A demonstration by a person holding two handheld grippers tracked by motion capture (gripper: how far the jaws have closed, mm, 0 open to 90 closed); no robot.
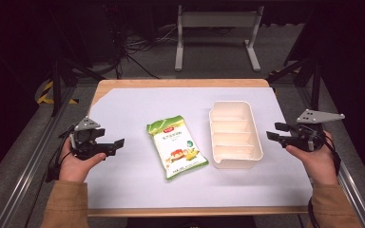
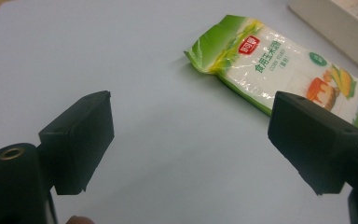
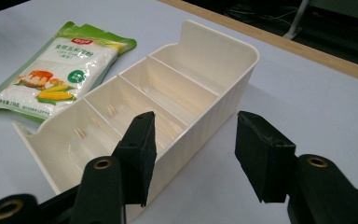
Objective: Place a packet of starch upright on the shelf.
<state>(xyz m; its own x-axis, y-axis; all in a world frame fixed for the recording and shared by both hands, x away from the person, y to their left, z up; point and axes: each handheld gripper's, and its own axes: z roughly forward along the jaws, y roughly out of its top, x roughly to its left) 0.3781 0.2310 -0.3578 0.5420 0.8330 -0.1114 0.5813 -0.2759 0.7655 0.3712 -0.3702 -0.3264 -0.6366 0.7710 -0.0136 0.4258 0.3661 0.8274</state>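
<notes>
Desk (image 1: 123, 190) covered with a white sheet. Green-and-white starch packet (image 1: 176, 146) lies flat near the desk's middle, long axis roughly toward the far edge. Cream divided bin (image 1: 234, 134) sits just beside it, toward the right edge, not touching. Left gripper (image 1: 116, 145) held at the left edge, jaws released and empty; in the left gripper view the packet (image 2: 279, 65) lies ahead of and beyond the jaws. Right gripper (image 1: 273, 133) at the right edge, jaws parted, empty, near the bin's (image 3: 168, 93) side wall
</notes>
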